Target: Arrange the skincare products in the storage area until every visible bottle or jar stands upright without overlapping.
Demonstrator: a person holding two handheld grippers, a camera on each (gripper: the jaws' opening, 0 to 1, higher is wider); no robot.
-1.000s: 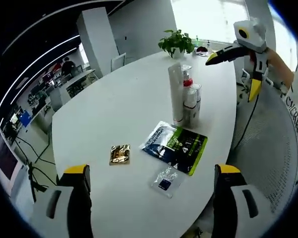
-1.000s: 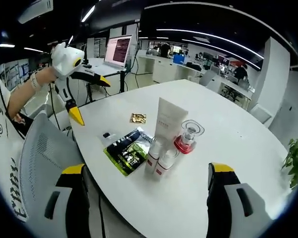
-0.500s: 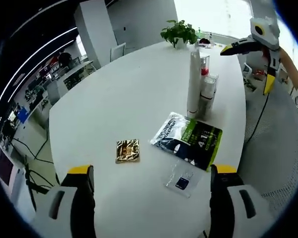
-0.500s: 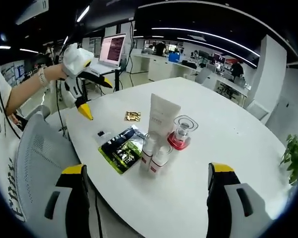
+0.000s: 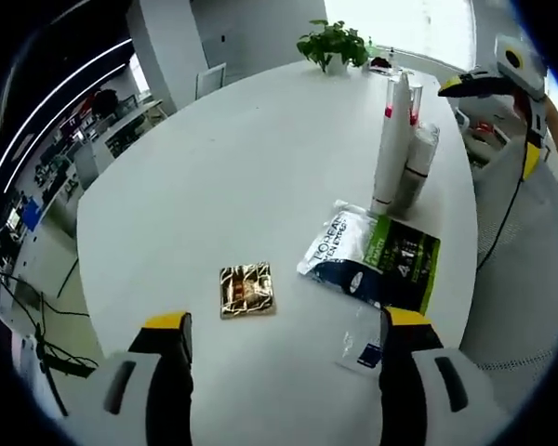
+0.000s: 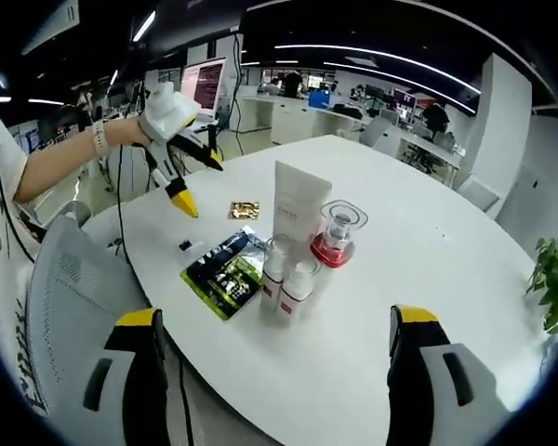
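White and smooth, the oval desk (image 5: 214, 177) carries everything here. In the left gripper view, the left gripper (image 5: 284, 372) hangs over the near edge with its yellow-tipped jaws wide apart and nothing between them. Just ahead of its left jaw lies a small gold foil sachet (image 5: 246, 289). Ahead of its right jaw lies a dark blue and green flat sachet pack (image 5: 372, 263), and a small clear sachet with a dark square (image 5: 361, 342) sits right beside that jaw's tip. Farther ahead and to the right stands the cluster of skincare products: a tall white tube (image 5: 392, 147) upright, with a small white bottle (image 5: 417, 165) touching it on the right. A green potted plant (image 5: 332, 45) stands at the far end of the desk.

In the right gripper view, the right gripper (image 6: 272, 362) also has its jaws spread, empty. Straight ahead the tall white tube (image 6: 298, 204) stands upright, a clear jar with a red base (image 6: 336, 234) just to its right, and two small white bottles with red bands (image 6: 286, 281) stand close together in front, nearer the gripper. The flat sachet pack (image 6: 223, 271) lies to their left, the gold sachet (image 6: 244, 211) beyond. The left gripper (image 6: 191, 177) reaches in from the left above the desk edge, near a grey mesh chair (image 6: 60, 288).
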